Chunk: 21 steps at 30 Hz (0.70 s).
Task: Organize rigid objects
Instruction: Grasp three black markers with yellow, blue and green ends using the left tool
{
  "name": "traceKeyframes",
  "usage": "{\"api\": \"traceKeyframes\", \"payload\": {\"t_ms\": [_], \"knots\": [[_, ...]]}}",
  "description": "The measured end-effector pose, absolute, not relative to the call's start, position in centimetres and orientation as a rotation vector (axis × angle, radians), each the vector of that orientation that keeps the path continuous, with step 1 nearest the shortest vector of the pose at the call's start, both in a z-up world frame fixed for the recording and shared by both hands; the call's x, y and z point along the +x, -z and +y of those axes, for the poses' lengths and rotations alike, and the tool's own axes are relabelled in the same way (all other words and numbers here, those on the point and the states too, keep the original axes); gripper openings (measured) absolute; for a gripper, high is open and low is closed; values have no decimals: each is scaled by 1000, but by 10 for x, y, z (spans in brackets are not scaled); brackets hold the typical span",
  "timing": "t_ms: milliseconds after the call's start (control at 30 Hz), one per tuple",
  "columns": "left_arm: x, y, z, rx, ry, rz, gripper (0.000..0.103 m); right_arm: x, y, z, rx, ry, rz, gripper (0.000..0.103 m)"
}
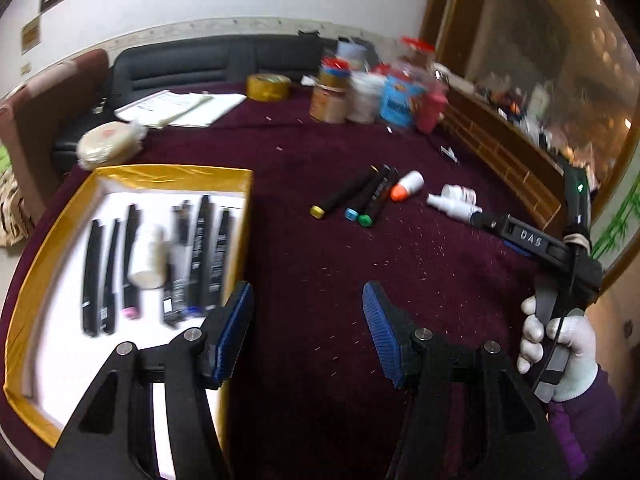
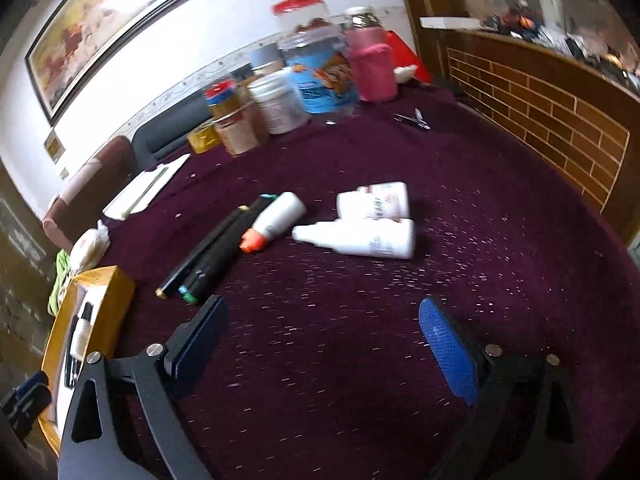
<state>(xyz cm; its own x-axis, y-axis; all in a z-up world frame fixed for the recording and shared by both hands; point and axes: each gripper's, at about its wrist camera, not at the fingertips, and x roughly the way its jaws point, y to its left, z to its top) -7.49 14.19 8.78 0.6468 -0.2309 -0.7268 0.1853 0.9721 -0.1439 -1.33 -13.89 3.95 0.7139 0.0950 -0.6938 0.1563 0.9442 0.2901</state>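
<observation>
A gold-rimmed box [image 1: 168, 174] with a white floor sits at the left; several black markers [image 1: 200, 256] and a small white bottle [image 1: 150, 260] lie in it. On the purple cloth lie three black markers [image 1: 356, 198], an orange-capped white bottle [image 1: 408, 185] and two white bottles [image 1: 454, 198]. My left gripper [image 1: 308, 296] is open and empty, beside the box's right wall. My right gripper [image 2: 328, 340] stands wide open with nothing between its pads, short of the markers [image 2: 208, 256], the orange-capped bottle [image 2: 276, 220] and the white bottles [image 2: 360, 238].
Jars, tape rolls and a pink bottle [image 2: 370, 64] crowd the far end of the table. Papers [image 1: 180, 108] and a wrapped round pack [image 1: 110, 142] lie behind the box. A brick-patterned wooden wall [image 2: 540, 120] borders the right. A gloved hand [image 1: 560, 344] holds the right gripper.
</observation>
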Motion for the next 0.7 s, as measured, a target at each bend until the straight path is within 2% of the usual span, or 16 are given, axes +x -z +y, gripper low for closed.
{"api": "traceKeyframes", "payload": {"t_ms": [333, 633, 667, 700], "knots": [[33, -58, 70, 0, 335, 956, 55, -16, -10, -193, 542, 28, 767, 93], [98, -33, 25, 205, 357, 915, 55, -13, -7, -193, 541, -7, 764, 95], [102, -29, 20, 237, 355, 916, 59, -13, -7, -192, 535, -7, 766, 95], [107, -23, 16, 256, 357, 924, 68, -12, -7, -191, 528, -7, 768, 95]]}}
